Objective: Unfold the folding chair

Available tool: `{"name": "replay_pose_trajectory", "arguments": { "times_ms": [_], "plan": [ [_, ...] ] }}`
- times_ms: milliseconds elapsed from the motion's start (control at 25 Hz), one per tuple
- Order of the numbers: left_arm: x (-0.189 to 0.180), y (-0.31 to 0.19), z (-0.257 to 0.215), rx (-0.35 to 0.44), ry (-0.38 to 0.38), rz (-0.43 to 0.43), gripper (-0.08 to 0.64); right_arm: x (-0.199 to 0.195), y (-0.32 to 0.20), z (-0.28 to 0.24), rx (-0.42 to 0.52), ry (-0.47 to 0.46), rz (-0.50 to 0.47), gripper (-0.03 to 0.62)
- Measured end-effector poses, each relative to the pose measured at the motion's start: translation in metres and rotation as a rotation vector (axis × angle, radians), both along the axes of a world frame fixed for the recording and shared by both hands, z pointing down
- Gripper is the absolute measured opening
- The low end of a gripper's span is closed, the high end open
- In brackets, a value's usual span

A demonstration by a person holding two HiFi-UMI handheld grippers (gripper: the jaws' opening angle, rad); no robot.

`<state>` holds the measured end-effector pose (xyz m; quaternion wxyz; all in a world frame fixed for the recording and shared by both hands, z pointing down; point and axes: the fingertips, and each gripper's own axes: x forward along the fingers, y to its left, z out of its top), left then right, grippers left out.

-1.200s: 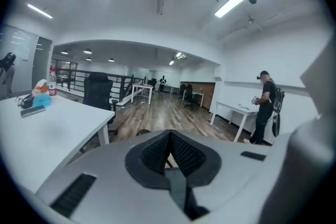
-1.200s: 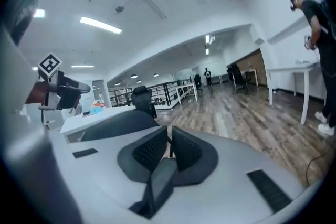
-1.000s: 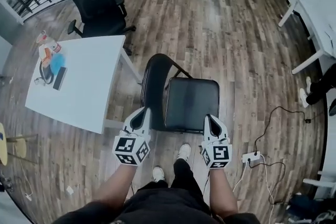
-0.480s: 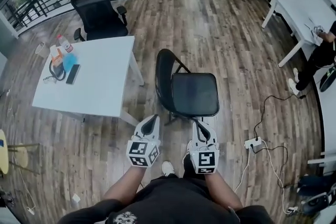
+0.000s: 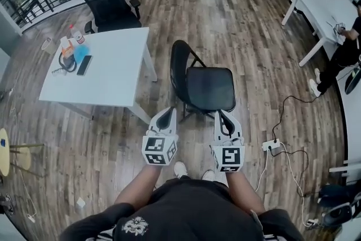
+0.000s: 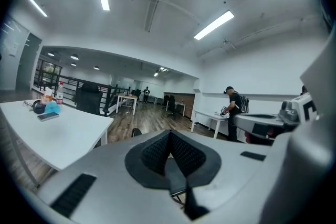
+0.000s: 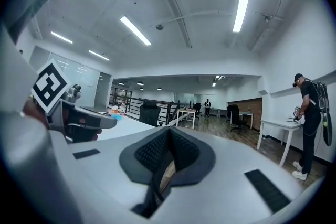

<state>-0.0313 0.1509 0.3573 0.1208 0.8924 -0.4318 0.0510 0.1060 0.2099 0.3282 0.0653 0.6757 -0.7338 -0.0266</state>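
Both grippers hang level and side by side over the wooden floor (image 5: 242, 25), and the folding chair (image 5: 210, 88) stands dead ahead of them at 12 o'clock, already opened out on its legs. Its black seat is flat and its looped backrest rises on the side toward 9 o'clock. The left gripper (image 5: 167, 113) noses toward the seat's near left corner with its jaws pressed together and nothing between them; its own view shows the ribbed pads (image 6: 157, 152) meeting in one tight seam. The right gripper (image 5: 221, 114) mirrors it at the seat's near right corner, jaws likewise closed and empty, pads (image 7: 181, 152) flush against each other. From the head view both tips sit just short of the seat's front edge, the chair centred between them; whether either one grazes the edge cannot be told. Off at 10 o'clock stands the white counter (image 5: 113, 76), carrying a bottle (image 5: 74, 34), a blue cloth (image 5: 81, 52) and a dark phone (image 5: 84, 65). A black office chair (image 5: 110, 0) waits beyond it at 11 o'clock. At 3 o'clock of the right gripper a power strip (image 5: 271, 145) lies on the floor.
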Motion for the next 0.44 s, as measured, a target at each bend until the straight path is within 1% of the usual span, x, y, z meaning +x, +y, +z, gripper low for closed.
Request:
{"name": "replay_pose_trajectory", "arguments": {
  "times_ms": [200,440],
  "plan": [
    [0.014,0.015,-0.012,0.03,-0.01,0.007,0.005,0.017,0.014,-0.007,0.028,-0.03,0.011,0.014],
    [0.028,0.03,-0.009,0.013,-0.009,-0.002,0.006,0.031,0.027,-0.001,0.023,-0.048,0.02,0.014]
  ]
}}
